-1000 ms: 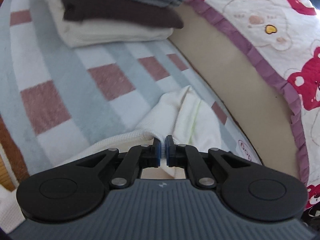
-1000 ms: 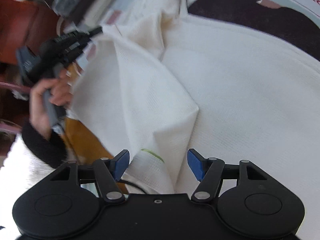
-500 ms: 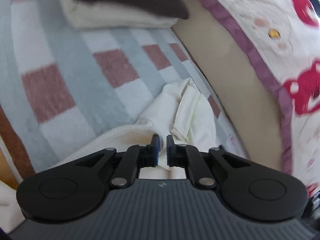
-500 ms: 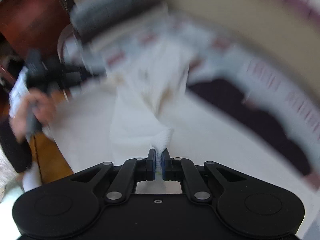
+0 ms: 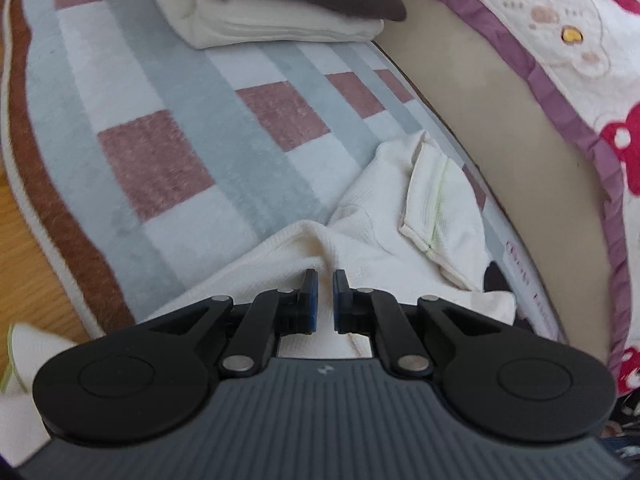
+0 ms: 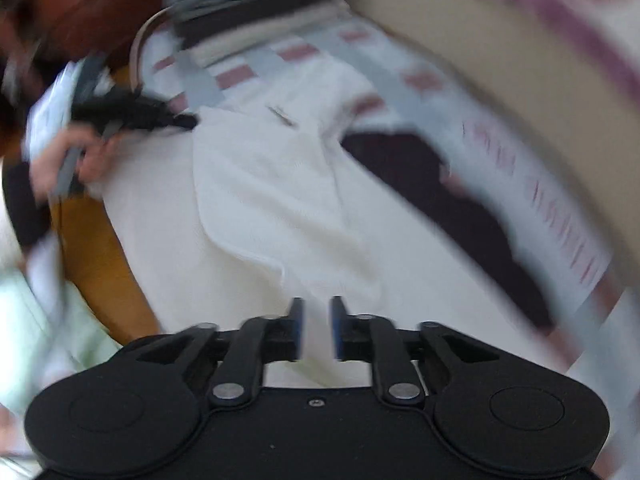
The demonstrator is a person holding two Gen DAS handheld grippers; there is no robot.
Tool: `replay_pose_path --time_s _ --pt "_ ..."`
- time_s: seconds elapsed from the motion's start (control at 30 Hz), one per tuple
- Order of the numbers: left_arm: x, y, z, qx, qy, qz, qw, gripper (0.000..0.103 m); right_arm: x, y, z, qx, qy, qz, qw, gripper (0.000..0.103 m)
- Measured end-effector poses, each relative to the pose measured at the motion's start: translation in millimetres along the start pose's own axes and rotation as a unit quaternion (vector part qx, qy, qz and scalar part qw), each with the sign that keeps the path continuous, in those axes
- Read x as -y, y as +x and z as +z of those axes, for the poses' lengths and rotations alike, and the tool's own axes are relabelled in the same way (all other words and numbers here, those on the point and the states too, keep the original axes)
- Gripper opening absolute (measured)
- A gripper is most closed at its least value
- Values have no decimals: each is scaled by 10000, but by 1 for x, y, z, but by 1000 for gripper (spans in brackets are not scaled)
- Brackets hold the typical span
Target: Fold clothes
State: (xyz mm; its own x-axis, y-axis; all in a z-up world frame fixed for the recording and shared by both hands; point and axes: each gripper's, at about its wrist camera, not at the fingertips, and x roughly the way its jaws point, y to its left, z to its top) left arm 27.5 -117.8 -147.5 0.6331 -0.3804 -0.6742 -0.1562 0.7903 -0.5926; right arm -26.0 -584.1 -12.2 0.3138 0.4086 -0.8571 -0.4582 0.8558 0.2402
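In the left wrist view, the left gripper [image 5: 323, 280] has its jaws almost together, and a ridge of the cream garment [image 5: 384, 216] rises to the tips. The pinch itself is hard to see, but the jaws are closed about as far as they go, so I judge that they hold a thin fold of the cloth. The garment lies on the checked blanket [image 5: 168, 92], with one sleeve [image 5: 436, 200] turned over near the beige bed edge [image 5: 492, 128]. A pile of folded clothes [image 5: 288, 4] sits farther back on the blanket. In the right wrist view, which is blurred, the right gripper [image 6: 316, 312] has a small gap between its jaws and they are opening. I see no cloth pressed between the pads; the garment [image 6: 260, 208] lies below them, with a flap folded across its middle. At the left of this view a hand [image 6: 76, 156] holds the other gripper against the edge of the cloth. A dark garment [image 6: 432, 184] lies just beside the cream one, partly under it. I think one sleeve fold is just laid down and released. The next move calls for a new grip with the right gripper, probably on the far sleeve or the hem, while the left one keeps the cloth tight.
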Motion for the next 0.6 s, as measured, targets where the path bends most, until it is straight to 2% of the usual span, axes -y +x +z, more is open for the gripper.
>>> replay_pose_path --time_s 0.03,0.07,0.1,0.17,0.3,0.4,0.5,0.6 --pt "0 -2 0 22 -30 -15 10000 5 16 0 -1 33 412 221 9989 49" --pt "2 -6 -1 41 -22 -22 10000 5 34 -2 -4 160 905 402 9950 55" --pt "4 -9 -2 56 38 -70 10000 6 54 -7 -8 351 1451 554 9872 57" --pt "11 -16 -3 98 198 -150 9996 7 94 -10 -17 586 2509 786 9630 58" --pt "27 -14 -5 -26 530 -298 9981 12 141 -15 -50 724 3245 767 9400 58" --pt "35 0 -9 -205 649 -261 9973 27 138 -14 -77 706 3363 1027 9335 58" --pt "41 14 -17 -469 873 -216 9948 28 108 -10 -107 710 3336 965 9351 59" --pt "41 21 -20 -786 917 -395 9919 28 84 8 -135 786 3606 666 9270 70"
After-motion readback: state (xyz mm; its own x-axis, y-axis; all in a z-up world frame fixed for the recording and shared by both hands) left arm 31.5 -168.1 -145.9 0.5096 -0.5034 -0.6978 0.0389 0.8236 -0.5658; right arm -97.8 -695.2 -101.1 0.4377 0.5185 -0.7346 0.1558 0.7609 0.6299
